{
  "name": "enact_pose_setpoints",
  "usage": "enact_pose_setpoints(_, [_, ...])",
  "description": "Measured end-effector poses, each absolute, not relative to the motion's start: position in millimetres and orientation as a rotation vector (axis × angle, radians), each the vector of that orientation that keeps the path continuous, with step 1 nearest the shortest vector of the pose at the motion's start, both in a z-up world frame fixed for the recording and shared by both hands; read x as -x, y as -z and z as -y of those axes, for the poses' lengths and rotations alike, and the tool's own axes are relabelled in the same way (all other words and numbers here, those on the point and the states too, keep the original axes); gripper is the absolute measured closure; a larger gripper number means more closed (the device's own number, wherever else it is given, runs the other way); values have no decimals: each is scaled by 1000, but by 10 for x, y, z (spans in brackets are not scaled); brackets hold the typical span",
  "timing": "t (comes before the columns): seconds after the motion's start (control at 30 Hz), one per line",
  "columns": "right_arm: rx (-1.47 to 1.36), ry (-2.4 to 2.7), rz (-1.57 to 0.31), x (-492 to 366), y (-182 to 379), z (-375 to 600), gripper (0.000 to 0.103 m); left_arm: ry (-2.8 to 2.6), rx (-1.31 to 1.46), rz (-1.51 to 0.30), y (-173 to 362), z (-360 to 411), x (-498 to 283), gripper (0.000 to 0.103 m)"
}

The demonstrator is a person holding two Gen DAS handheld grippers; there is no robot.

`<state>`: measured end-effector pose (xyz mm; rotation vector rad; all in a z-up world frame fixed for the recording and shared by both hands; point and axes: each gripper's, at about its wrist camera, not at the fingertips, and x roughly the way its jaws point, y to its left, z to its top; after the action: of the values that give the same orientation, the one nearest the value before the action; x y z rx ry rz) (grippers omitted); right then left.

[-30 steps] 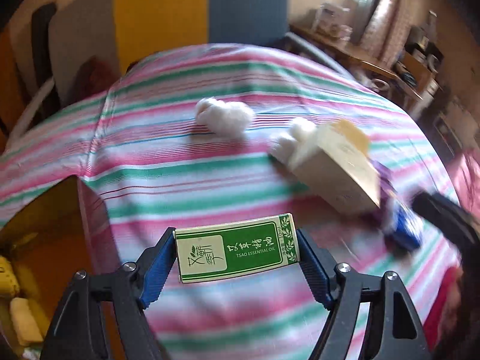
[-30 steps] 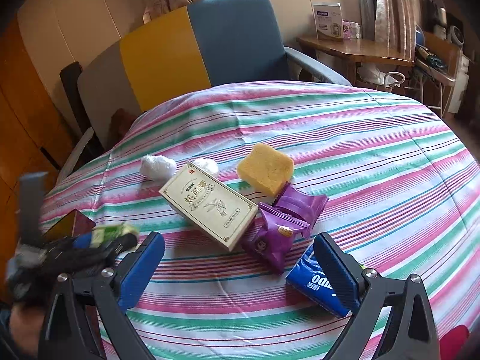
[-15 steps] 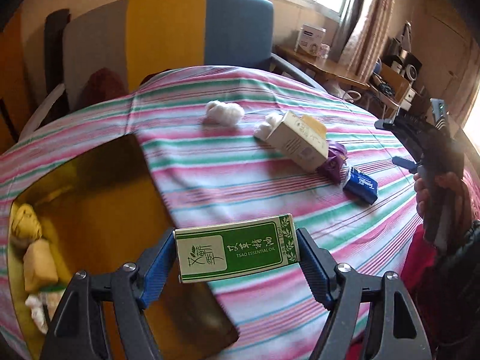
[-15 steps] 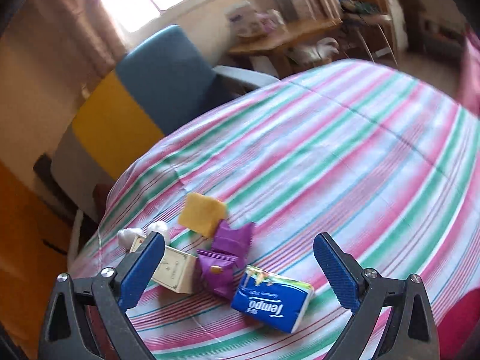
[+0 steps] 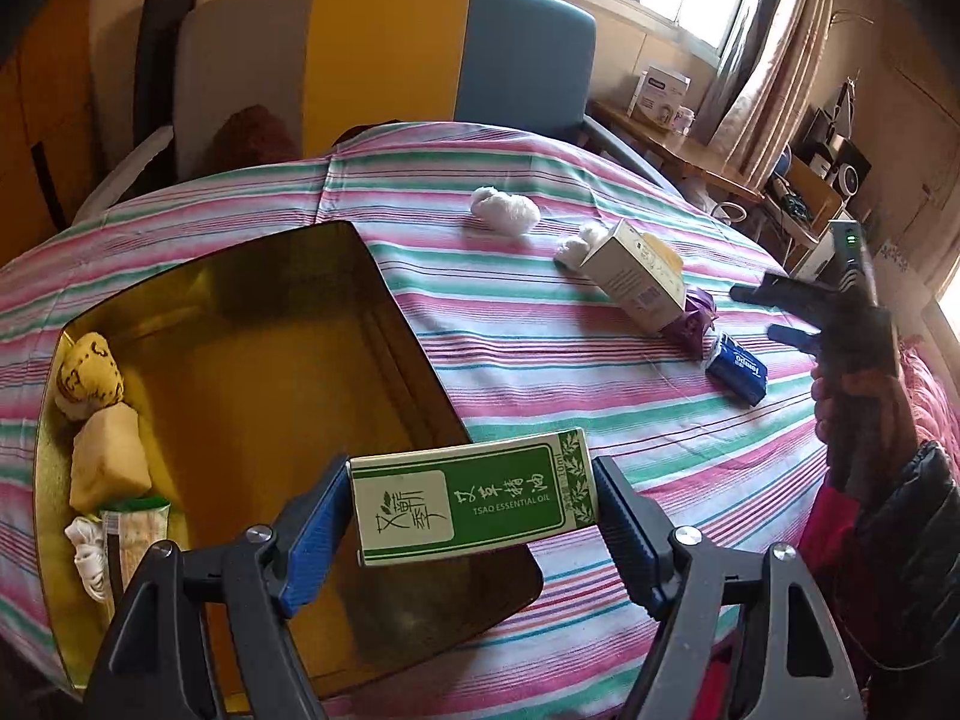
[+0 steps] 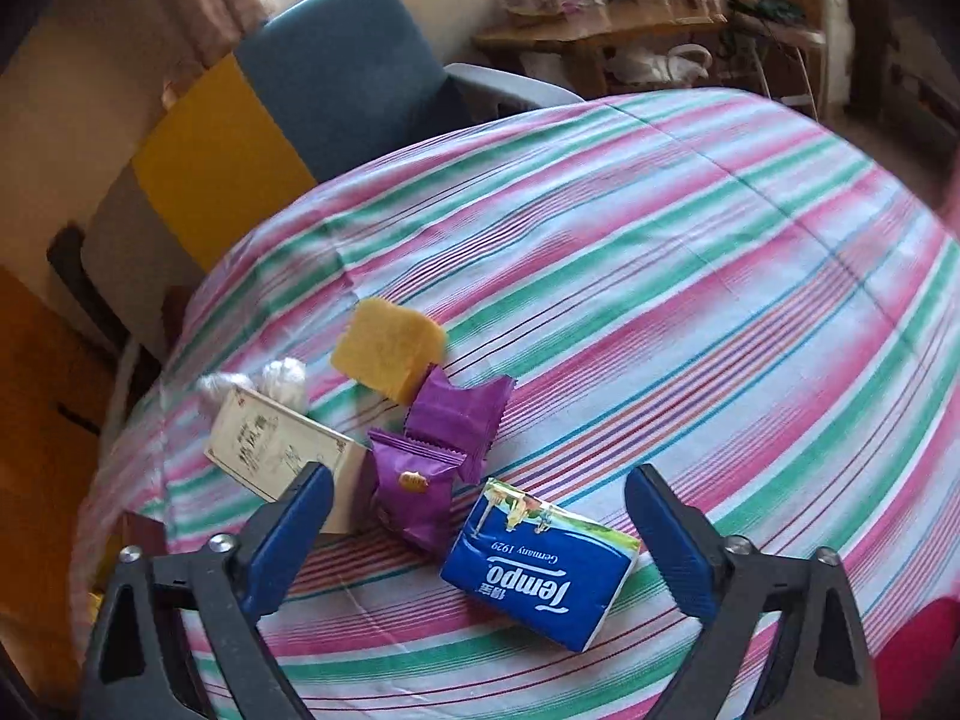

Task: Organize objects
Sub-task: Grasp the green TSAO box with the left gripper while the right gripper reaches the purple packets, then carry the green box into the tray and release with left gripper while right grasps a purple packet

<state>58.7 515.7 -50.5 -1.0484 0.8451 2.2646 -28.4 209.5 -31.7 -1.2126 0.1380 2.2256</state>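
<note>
My left gripper point(image 5: 471, 501) is shut on a green and white essential oil box point(image 5: 474, 495), held lengthwise above the near right corner of the gold tin box point(image 5: 384, 312). The tin holds a patterned yellow ball point(image 5: 90, 372), a pale sponge point(image 5: 108, 459) and a small packet point(image 5: 129, 534) along its left wall. My right gripper point(image 6: 477, 522) hovers over the blue Tempo tissue pack point(image 6: 540, 576), which lies between its fingers untouched; its jaws are closing. In the left wrist view that gripper point(image 5: 774, 312) shows at right, in a person's hand.
On the striped tablecloth point(image 6: 660, 276) lie a cream carton point(image 6: 276, 456), two purple snack packets point(image 6: 432, 468), a yellow sponge point(image 6: 390, 348) and white cotton balls point(image 5: 504, 213). A grey, yellow and blue chair point(image 5: 384, 54) stands behind the table.
The left gripper carried the green box leftward until the gold tin came under it. The right gripper rolled and drew in over the tissue pack, its fingers narrowing slightly.
</note>
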Motion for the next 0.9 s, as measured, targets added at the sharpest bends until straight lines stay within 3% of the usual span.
enact_pose_setpoints(0.1, [1140, -2281, -741, -451, 571, -5065, 39, -2225, 1214, -127, 321, -2067, 285, 24])
enact_pose_setpoints(0.13, [1180, -2286, -738, -404, 625, -5038, 41, -2227, 1216, -121, 323, -2053, 290, 24])
enact_pose_setpoints(0.4, [1224, -2302, -726, -184, 776, -4991, 44, -2235, 1235, -96, 354, -1934, 334, 24])
enact_pose_setpoints(0.63, [1269, -2304, -544, 38, 874, -4875, 44, -2241, 1249, -78, 373, -1868, 359, 24])
enact_pose_setpoints(0.67, [1276, -2302, -519, 72, 898, -4855, 51, -2244, 1245, -79, 372, -1860, 359, 24])
enact_pose_setpoints(0.7, [1294, -2306, -526, 101, 921, -4848, 68, -2248, 1244, -81, 373, -1847, 359, 24])
enact_pose_setpoints(0.9, [1377, -2314, -529, 117, 975, -4792, 68, -2270, 1244, -75, 371, -1774, 359, 24])
